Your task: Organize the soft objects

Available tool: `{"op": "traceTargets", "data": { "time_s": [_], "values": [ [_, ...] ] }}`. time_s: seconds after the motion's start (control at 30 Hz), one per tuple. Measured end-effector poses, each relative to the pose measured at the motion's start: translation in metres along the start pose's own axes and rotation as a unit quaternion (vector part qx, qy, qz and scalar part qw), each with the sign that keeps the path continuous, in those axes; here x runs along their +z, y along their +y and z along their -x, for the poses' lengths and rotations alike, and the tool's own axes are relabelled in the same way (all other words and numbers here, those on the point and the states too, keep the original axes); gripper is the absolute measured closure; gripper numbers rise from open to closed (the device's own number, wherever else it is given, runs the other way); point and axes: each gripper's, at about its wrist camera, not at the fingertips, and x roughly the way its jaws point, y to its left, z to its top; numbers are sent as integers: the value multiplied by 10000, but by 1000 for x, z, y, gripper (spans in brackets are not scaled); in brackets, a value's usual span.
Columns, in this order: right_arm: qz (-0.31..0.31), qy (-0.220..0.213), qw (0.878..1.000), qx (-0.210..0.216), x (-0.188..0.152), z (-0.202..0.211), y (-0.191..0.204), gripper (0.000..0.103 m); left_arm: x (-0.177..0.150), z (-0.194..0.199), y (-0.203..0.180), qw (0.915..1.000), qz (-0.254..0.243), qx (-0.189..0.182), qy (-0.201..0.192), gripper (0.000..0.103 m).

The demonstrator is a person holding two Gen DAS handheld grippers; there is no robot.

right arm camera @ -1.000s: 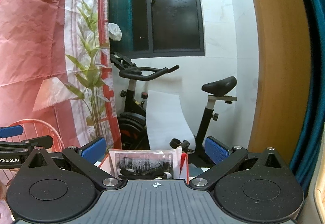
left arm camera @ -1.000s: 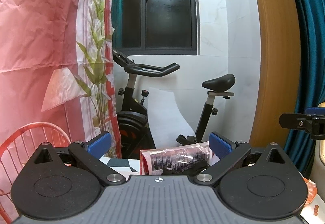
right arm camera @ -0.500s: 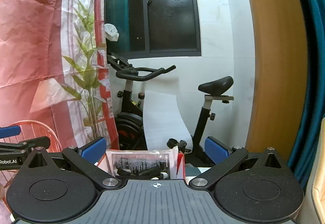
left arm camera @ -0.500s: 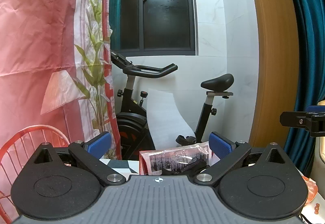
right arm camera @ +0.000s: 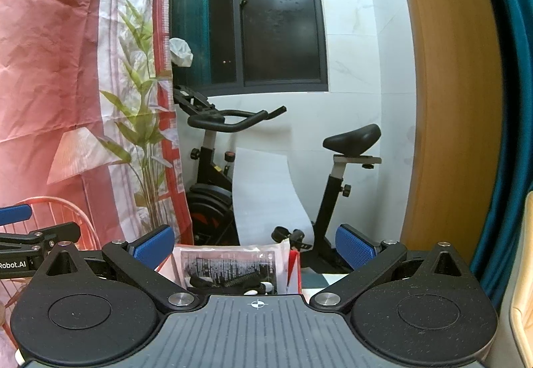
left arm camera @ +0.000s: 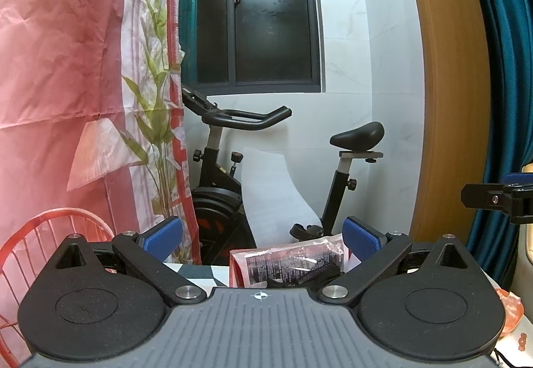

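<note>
**Both tongs held level and empty above a packet at the counter's far edge**

Little has shifted in the past second: left tongs (left arm camera: pixel 261 236) and right tongs (right arm camera: pixel 255 244) remain spread apart, side by side, while the clear plastic packet (left arm camera: pixel 293 263) of dark soft items lies untouched just beyond them; sorting has not begun.

Packet (left arm camera: pixel 289 263): glossy clear plastic, crinkled. Behind it, bike (left arm camera: pixel 253 168): matt black. Curtain (left arm camera: pixel 66 68): creased cloth. Gripper pads (left arm camera: pixel 163 233): blue, textured.
</note>
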Motion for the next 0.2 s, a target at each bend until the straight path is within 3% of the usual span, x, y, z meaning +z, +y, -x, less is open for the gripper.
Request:
{"op": "traceTargets", "data": {
  "time_s": [0.2],
  "values": [
    [-6,8,10000,0,0,0,-1,0,0,1,0,10000,-15,-7,-18,0]
  ]
}}
